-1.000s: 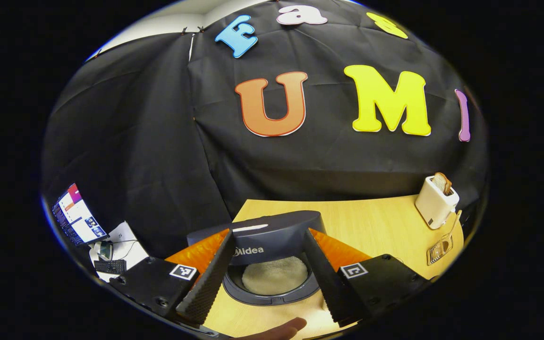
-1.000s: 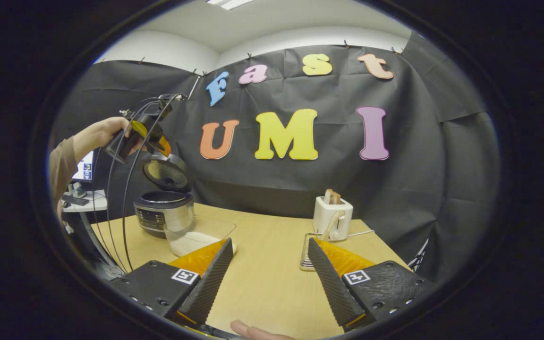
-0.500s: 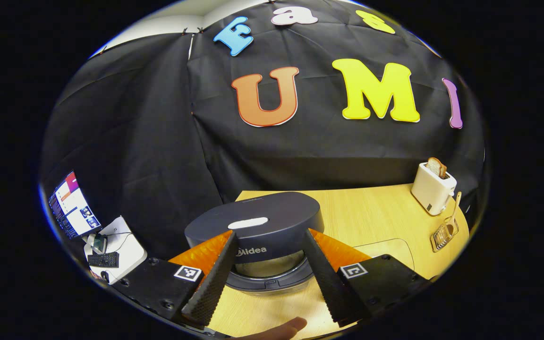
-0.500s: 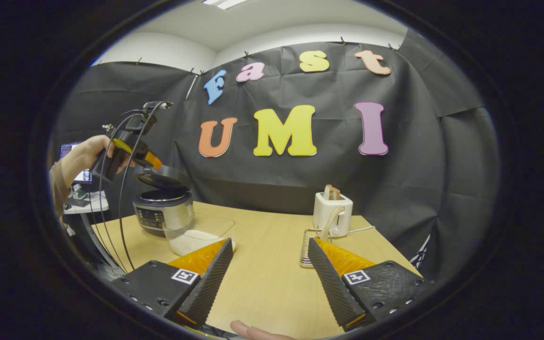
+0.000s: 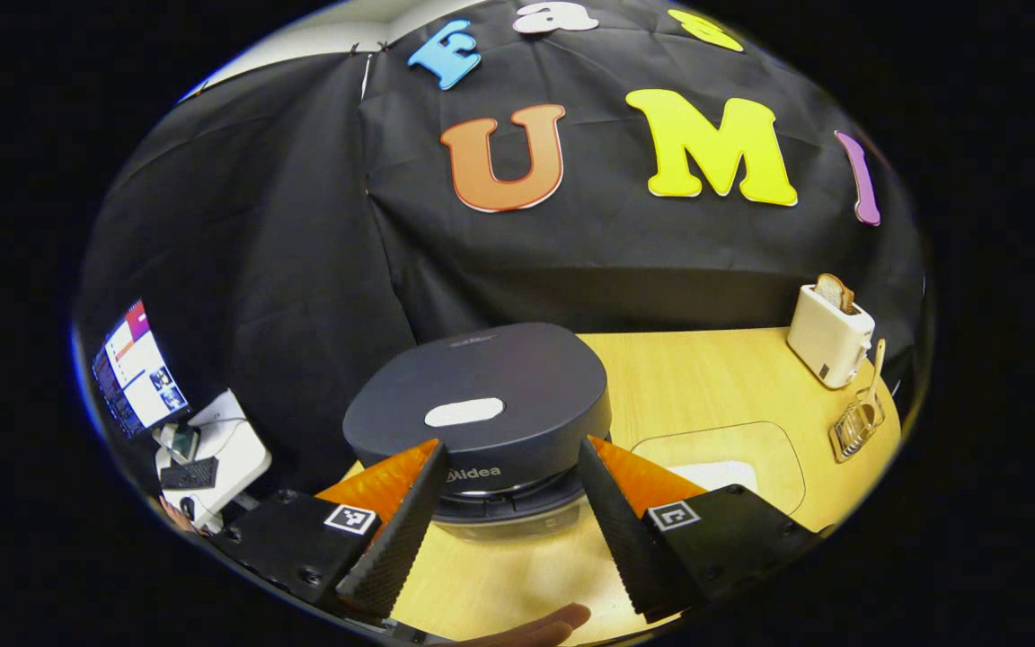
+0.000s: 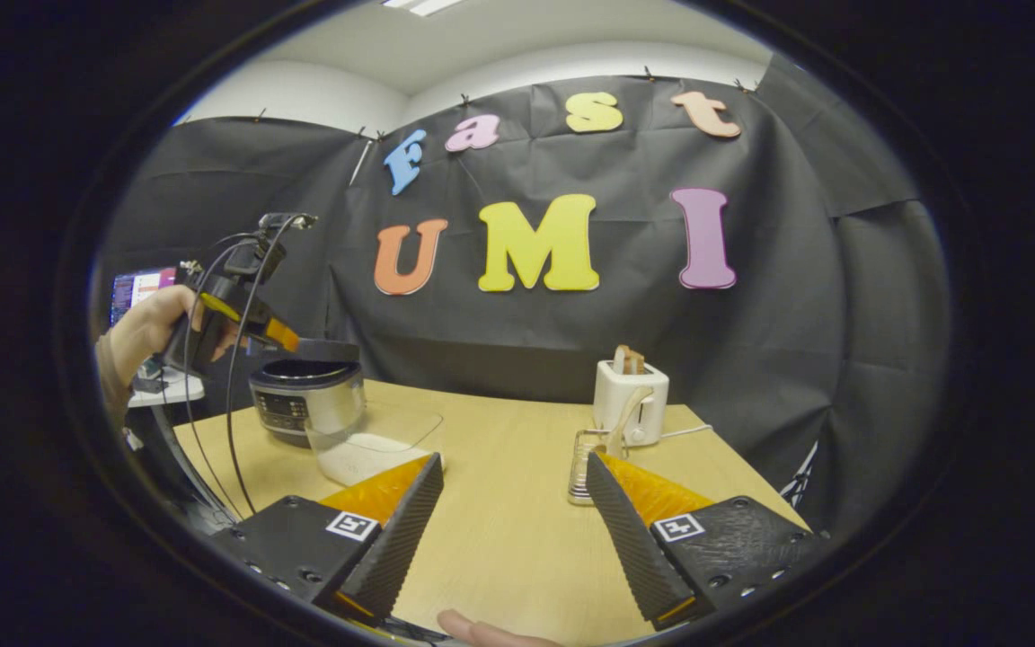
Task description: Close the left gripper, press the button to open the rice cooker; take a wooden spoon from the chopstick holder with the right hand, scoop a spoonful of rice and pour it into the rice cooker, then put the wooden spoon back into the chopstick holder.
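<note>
Your left gripper [image 5: 507,512] is spread wide, nothing between its fingers, with the rice cooker [image 5: 482,422] just past its tips. The cooker's dark lid [image 5: 473,395] lies nearly flat over the pot, so you cannot see inside, and its front button is hidden behind the fingers. To the cooker's right on the table [image 5: 706,386] sits a clear container of rice [image 5: 720,467], partly cut off by your right-hand finger. Farther right of the cooker stand the chopstick holder [image 5: 857,427] with the wooden spoon [image 5: 877,359] upright in it, small and blurred near the edge, and a toaster [image 5: 829,334] behind.

Your right gripper [image 6: 507,517] is also released, empty over bare table, well apart from the cooker [image 6: 306,400]. The holder [image 6: 585,463] sits just beyond its right finger, partly hidden.
</note>
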The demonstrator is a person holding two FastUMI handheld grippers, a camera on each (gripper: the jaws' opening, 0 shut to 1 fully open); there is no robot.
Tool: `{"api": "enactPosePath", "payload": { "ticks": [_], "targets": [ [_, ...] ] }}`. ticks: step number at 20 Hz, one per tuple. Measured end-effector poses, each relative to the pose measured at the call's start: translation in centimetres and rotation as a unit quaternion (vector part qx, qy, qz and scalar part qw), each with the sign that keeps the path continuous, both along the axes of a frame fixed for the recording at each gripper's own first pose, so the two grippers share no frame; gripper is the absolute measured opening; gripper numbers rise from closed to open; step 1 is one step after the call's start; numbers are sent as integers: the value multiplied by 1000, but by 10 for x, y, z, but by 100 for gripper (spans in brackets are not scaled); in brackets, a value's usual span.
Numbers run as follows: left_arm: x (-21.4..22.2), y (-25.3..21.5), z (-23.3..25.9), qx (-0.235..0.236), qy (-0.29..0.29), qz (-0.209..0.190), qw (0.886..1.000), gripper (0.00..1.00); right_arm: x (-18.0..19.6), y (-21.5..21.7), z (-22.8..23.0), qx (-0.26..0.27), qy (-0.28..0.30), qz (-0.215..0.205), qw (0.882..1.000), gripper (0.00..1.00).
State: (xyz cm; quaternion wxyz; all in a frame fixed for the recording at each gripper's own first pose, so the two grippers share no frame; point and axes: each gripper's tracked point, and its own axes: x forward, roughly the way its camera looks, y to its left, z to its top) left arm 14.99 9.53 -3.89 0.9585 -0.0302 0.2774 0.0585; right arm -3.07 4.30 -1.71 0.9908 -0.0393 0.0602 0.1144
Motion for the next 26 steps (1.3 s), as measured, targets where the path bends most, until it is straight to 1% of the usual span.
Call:
{"api": "enactPosePath", "payload": {
  "ticks": [2,3,4,5,7,8,9,11,12,13,14,15,16,17,19,20,21,23,25,26],
  "targets": [
    [-7,-6,-23,-41,36,-3,999,94,1,-1,-2,-1,1,-1,1000,95],
    [-6,-6,-23,-42,29,-2,999,94,2,0,-2,-2,3,-2,1000,95],
    [-5,-3,-23,-39,24,-9,999,88,2,1,-3,-1,5,-2,1000,95],
    [-5,-3,-24,-41,25,-12,999,90,2,2,-4,-1,6,-1,1000,95],
    [-7,-5,-25,-46,27,-16,998,91,2,5,-5,-1,8,1,1000,95],
    [-9,-5,-27,-46,30,-19,998,94,1,6,-6,-2,8,2,1000,95],
    [-11,-5,-29,-51,37,-17,998,91,0,8,-6,-3,8,4,1000,95],
    [-12,-7,-33,-65,41,-10,997,94,-2,10,-6,-6,7,6,1000,95],
    [-13,-7,-35,-65,43,-12,997,93,-2,11,-6,-7,6,8,1000,95],
    [-6,-19,-51,-101,55,-43,992,91,-3,11,-4,-8,3,9,1000,95],
    [-25,-35,-75,-156,127,-47,978,86,-4,11,-4,-9,0,10,1000,95],
    [-31,-29,-98,-175,159,-8,972,81,-4,9,-3,-10,-2,9,1000,95],
    [-35,-15,-117,-156,176,24,972,86,-4,8,-3,-12,-4,8,1000,95],
    [-39,-6,-126,-140,177,34,974,86,-2,6,-4,-13,-4,5,1000,95],
    [-38,-5,-129,-152,160,17,975,89,2,3,-8,-10,1,2,1000,95],
    [-40,-7,-122,-152,153,14,976,89,4,3,-11,-7,7,0,1000,97],
    [-40,-7,-121,-147,146,13,978,89,6,5,-14,-4,13,1,1000,95],
    [-37,-8,-119,-138,134,9,981,89,9,8,-24,-1,29,1,1000,98],
    [-39,-8,-115,-138,129,5,982,89,9,10,-26,-3,34,1,999,96],
    [-39,-7,-113,-133,126,2,983,89,7,11,-23,-5,32,0,999,97]
  ]
}}
